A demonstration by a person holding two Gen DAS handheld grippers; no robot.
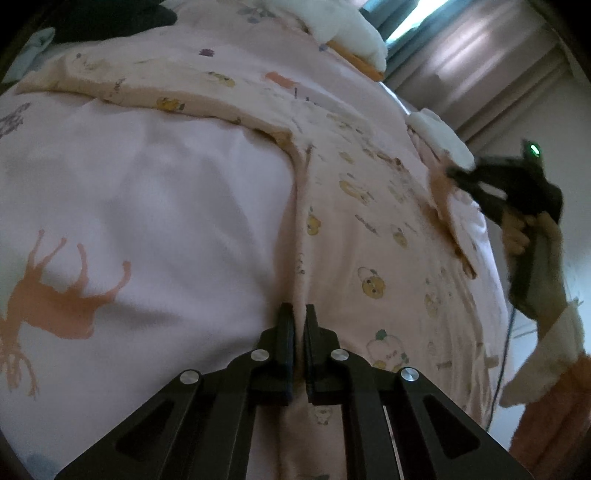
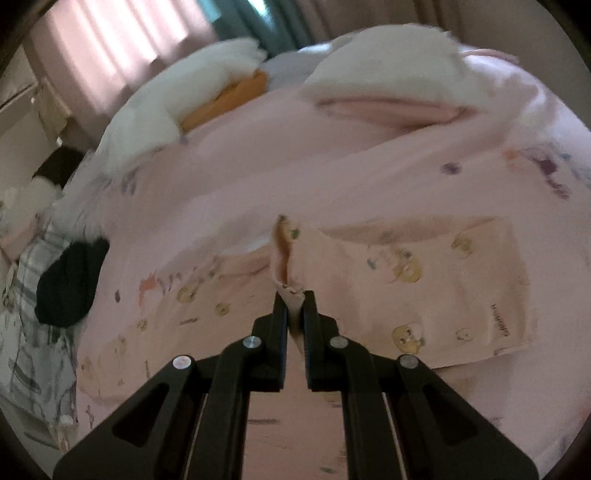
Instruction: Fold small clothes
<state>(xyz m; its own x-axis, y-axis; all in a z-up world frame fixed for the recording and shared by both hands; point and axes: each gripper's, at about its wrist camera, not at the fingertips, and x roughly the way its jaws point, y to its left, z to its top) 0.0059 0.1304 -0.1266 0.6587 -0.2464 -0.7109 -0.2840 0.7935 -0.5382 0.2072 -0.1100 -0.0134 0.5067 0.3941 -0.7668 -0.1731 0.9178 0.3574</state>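
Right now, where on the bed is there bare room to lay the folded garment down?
Free: the bedspread left of the printed garment, around the deer print. Crowded: the far edge with white plush, the pillow, and the dark bundle.

garment (image 2: 424, 280): soft matt cloth | claw (image 2: 295, 295): matt blk plastic, prob.

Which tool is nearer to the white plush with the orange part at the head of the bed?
Right. The right tool, pinching the printed garment, is closer to the plush; the left tool is down at the garment's near edge.
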